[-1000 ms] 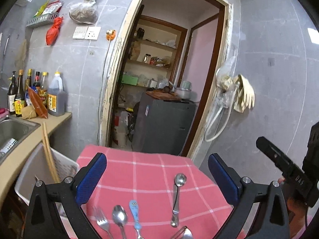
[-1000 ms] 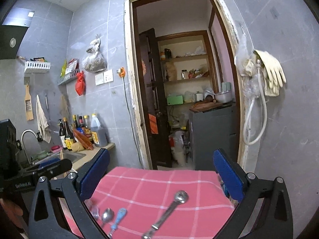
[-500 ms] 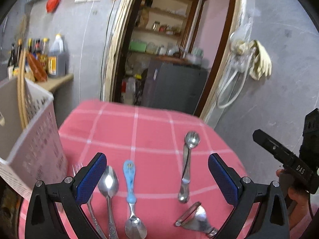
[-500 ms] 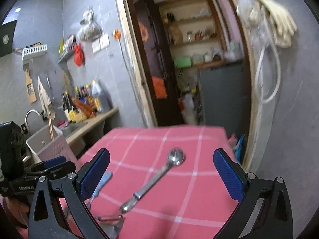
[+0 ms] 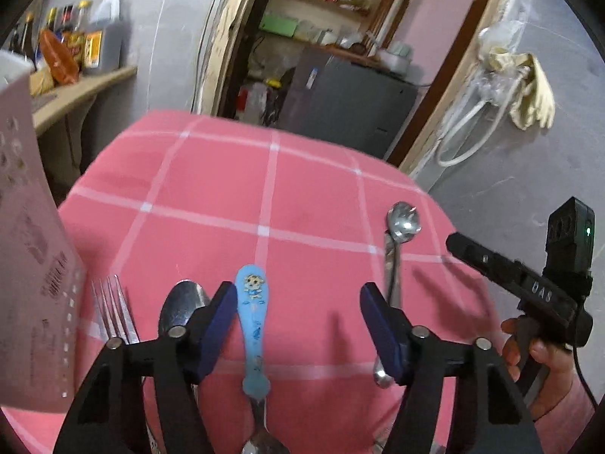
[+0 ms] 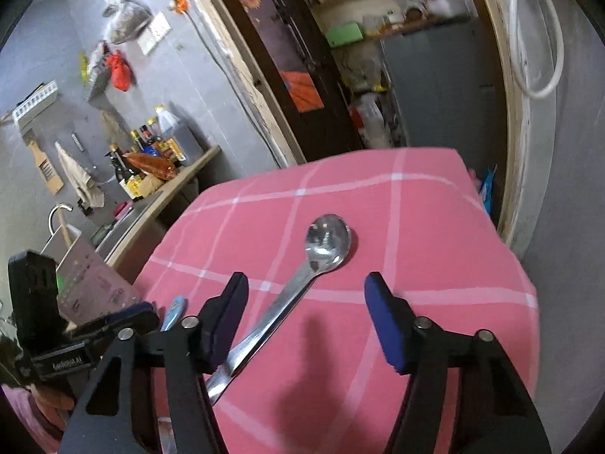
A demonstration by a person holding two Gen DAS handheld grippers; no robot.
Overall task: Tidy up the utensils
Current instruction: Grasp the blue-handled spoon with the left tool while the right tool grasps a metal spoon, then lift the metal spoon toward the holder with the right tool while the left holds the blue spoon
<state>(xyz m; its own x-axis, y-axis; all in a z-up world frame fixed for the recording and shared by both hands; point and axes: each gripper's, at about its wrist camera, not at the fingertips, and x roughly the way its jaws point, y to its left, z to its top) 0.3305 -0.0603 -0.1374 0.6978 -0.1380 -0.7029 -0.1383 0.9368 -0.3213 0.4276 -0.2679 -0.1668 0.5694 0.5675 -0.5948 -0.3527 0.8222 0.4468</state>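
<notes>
Utensils lie on a pink checked tablecloth (image 5: 302,196). My left gripper (image 5: 297,302) hovers low over a blue-handled spoon (image 5: 252,325); its jaws are closing, the handle lies between them untouched. A steel spoon (image 5: 183,304) and a fork (image 5: 115,310) lie to its left, a long steel spoon (image 5: 397,234) to its right. My right gripper (image 6: 306,299) hangs above that long steel spoon (image 6: 321,249), jaws closing, pads clear of the handle, which passes under the left finger. Each gripper shows in the other's view.
A white perforated basket (image 5: 26,265) stands at the table's left edge. Beyond it a counter (image 5: 83,90) holds bottles and a sink (image 6: 109,230). An open doorway (image 5: 321,38) with shelves lies past the table's far edge; a grey wall (image 5: 529,189) is close on the right.
Both grippers have dropped toward the table and tilted downward. Their jaws, wide apart before, now stand narrower. The utensils have not moved.
</notes>
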